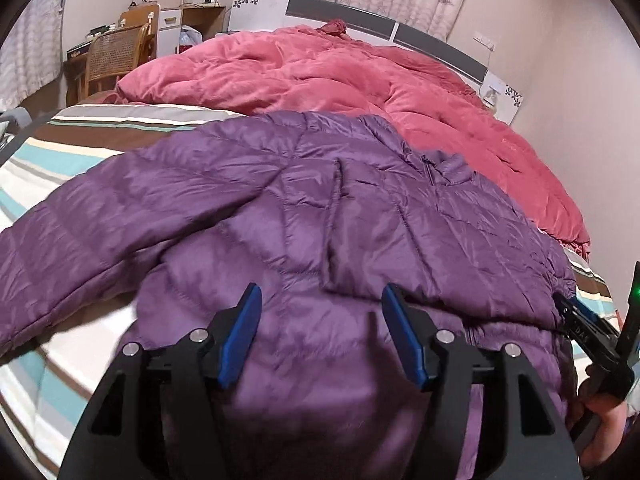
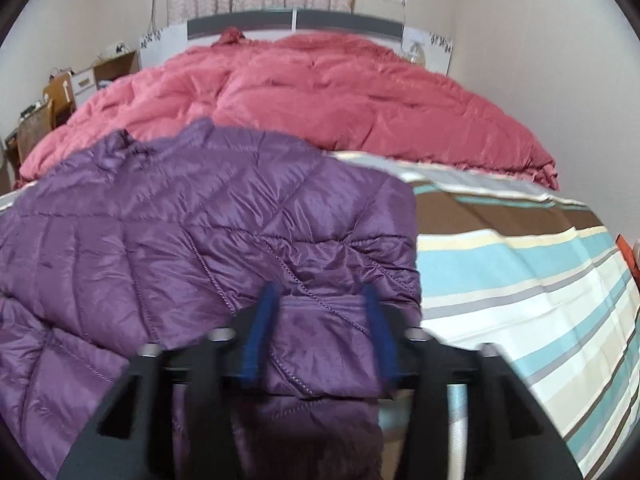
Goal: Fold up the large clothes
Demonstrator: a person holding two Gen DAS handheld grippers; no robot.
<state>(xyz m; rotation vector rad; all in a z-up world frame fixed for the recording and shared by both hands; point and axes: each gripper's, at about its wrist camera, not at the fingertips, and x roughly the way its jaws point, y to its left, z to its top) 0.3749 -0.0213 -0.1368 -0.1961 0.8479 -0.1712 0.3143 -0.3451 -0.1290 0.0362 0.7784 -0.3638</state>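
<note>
Right hand-held gripper (image 2: 320, 312) parted, blurred, over purple jacket (image 2: 200, 220); contact unclear.

Dim, even indoor light, strong fisheye bending at both views' edges.
Right wrist view blurs around the purple jacket (image 2: 208, 224); soft sheen on its quilting.

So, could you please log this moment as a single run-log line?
stage: fold under way | purple jacket: on striped bedsheet, one sleeve folded over | left gripper: open, above hem | right gripper: open, straddling jacket edge
</note>
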